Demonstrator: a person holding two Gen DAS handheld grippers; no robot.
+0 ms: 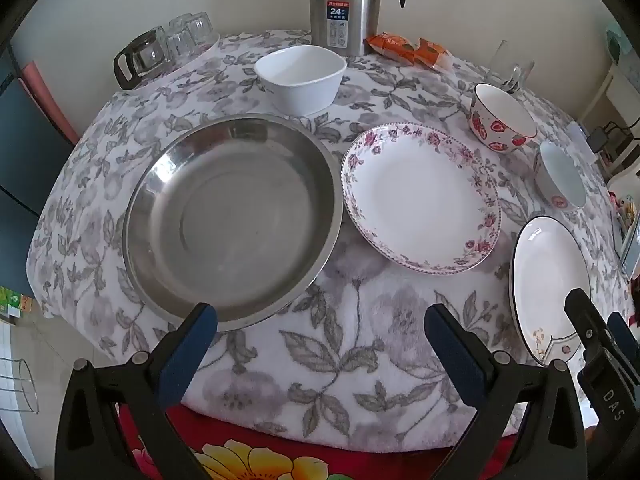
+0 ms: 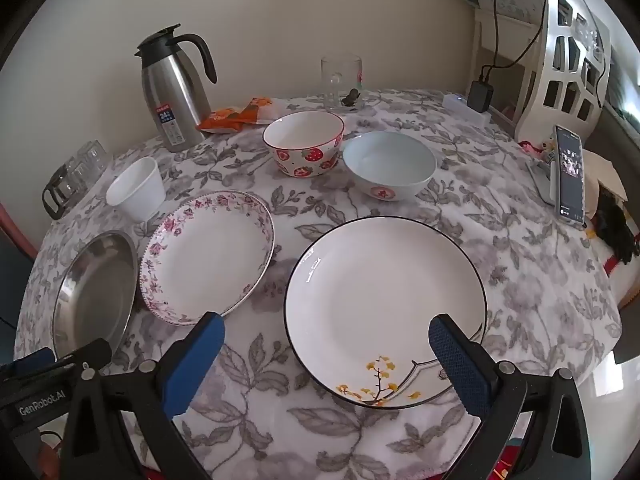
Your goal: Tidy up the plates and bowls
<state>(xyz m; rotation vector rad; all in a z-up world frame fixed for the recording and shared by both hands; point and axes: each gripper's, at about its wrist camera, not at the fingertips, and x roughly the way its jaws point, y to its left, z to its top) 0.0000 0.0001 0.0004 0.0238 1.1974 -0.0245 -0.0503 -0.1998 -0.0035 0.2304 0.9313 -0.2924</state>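
Currently both grippers hang above the near edge of the table, jaws spread wide, nothing between the pads. Left gripper (image 1: 320,328) is tipped steeply down over the floral tablecloth (image 1: 360,360), its left finger just in front of the near rim of the steel plate (image 1: 232,220). Right gripper (image 2: 326,340) straddles the near part of the black-rimmed plate (image 2: 384,300); whether the pads touch it I cannot tell.

Layout, left to right along the near row: steel plate, pink-floral plate (image 1: 420,196), black-rimmed plate. Steel and pink-floral rims sit just beside each other, possibly touching. All three lie flat, face up. Being round, they have no long axis; the black-rimmed one has its yellow flower sprig (image 2: 378,380) pointing toward the near edge.

Far row, all upright, mouths up: white bowl (image 1: 300,80) behind the steel plate, rounded-square in shape with its longer side running left-right; strawberry bowl (image 2: 304,144) and pale blue bowl (image 2: 388,168) just beside each other behind the black-rimmed plate.

Also on the table: steel thermos jug (image 2: 176,92), orange snack packets (image 2: 236,116), glass mug (image 2: 342,80), glassware cluster (image 1: 168,48) far left, phone (image 2: 570,176) propped at right.
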